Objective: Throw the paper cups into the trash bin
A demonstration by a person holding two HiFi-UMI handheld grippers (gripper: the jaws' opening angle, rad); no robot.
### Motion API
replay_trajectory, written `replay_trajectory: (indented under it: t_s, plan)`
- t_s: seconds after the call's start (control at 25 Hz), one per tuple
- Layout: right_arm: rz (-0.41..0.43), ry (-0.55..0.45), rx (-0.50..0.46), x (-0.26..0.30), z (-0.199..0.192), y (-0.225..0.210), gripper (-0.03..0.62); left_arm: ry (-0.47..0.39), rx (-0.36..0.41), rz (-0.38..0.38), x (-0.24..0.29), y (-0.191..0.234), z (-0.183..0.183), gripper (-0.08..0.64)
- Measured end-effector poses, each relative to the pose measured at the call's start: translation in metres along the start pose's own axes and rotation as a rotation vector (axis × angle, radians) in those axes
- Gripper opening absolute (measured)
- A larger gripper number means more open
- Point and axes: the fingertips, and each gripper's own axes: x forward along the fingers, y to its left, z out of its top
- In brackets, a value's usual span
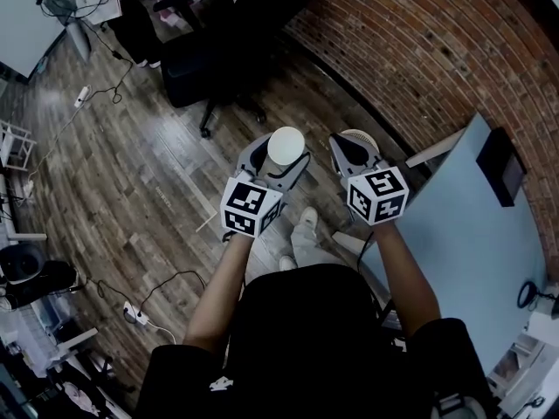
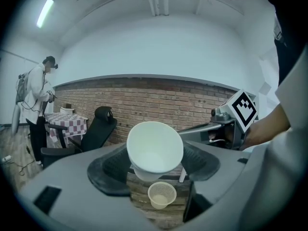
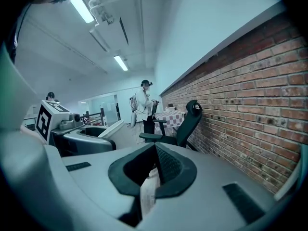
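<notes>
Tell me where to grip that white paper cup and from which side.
Grip the paper cup across its lower side wall, coming from the base end, a pad on each side. It tapers there, narrower and likely stiffer than the wide open mouth. The left gripper holds it so.

The head view is dim and cool, with corners falling to black. Its wide lens bows the brick wall [image 1: 419, 51] and the wooden floor [image 1: 131, 147] into curves. The paper cup [image 1: 286, 145] is the brightest spot, its rim close to washed out. Both gripper views are round fisheye pictures with black edges. In the left gripper view a ceiling tube light [image 2: 44, 12] at the far left lights the white wall [image 2: 159, 52] evenly, and soft shade sits inside the cup. In the right gripper view overhead strip lights [image 3: 81, 7] glare white, the cast is bluish, and the right gripper [image 3: 156, 150] near the lens looks soft.
</notes>
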Motion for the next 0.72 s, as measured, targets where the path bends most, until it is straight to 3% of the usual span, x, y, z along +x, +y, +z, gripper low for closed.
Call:
replay_trajectory:
  t_s: [0.72]
  plan:
    - [-0.013,0.004,0.060,0.049,0.012,-0.076,-0.005,0.051,-0.003,-0.024,0.076,0.033,0.010,0.328]
